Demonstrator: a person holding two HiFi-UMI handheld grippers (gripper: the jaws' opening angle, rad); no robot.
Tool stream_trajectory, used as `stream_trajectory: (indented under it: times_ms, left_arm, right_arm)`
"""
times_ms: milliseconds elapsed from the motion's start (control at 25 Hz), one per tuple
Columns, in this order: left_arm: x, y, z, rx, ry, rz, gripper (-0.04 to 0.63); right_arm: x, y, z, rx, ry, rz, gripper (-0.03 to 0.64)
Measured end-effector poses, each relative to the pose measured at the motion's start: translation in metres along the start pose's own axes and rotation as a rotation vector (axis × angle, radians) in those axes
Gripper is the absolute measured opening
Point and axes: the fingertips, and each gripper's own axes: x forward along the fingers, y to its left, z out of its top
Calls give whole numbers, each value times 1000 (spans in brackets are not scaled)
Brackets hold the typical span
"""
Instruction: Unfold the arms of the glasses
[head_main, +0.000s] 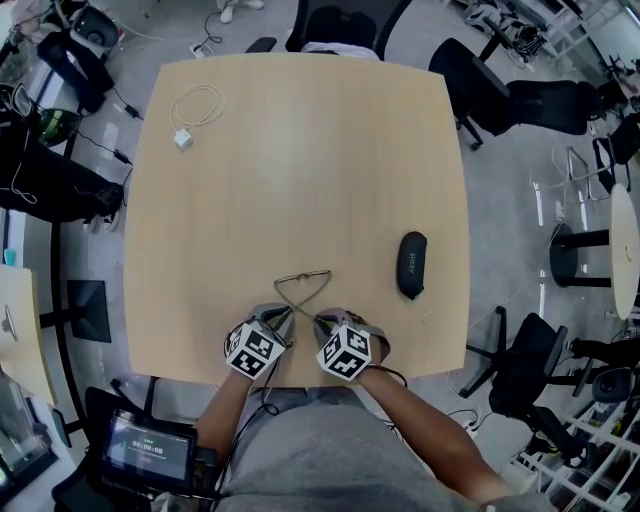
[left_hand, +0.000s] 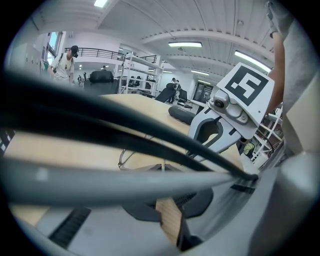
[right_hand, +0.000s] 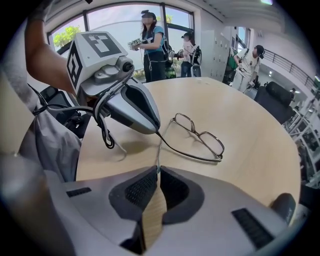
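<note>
Wooden table (head_main: 300, 150) bears the glasses (right_hand: 206, 140), half-opened; your right gripper (right_hand: 158, 171) pinches one arm (right_hand: 163, 143), left gripper (left_hand: 163, 169) seemingly the other: swing both outward.

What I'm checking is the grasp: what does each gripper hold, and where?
The glasses: left gripper and right gripper each pinch one arm's tip.

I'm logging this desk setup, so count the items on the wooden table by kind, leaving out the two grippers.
glasses: 1
black glasses case: 1
white cable with plug: 1
Total: 3
</note>
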Motion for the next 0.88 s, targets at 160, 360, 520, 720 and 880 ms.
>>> stream_trajectory:
  times_ms: [160, 360, 520, 720, 880]
  left_arm:
    - [2, -8, -3, -5, -1, -13, 23]
    - [5, -19, -4, -13, 4, -34, 23]
    - [6, -24, -5, -20, 11, -55, 23]
    - [4, -26, -5, -20, 5, -75, 23]
    - [-7, -28, 2, 4, -18, -118, 23]
  right_arm:
    - [2, 12, 3, -12, -7, 24, 25]
    - [5, 28, 5, 10, -21, 65, 26]
    - [9, 40, 10, 4, -44, 89, 26]
    - [9, 54, 18, -33, -78, 149, 26]
    - [-7, 51, 24, -77, -114, 168, 28]
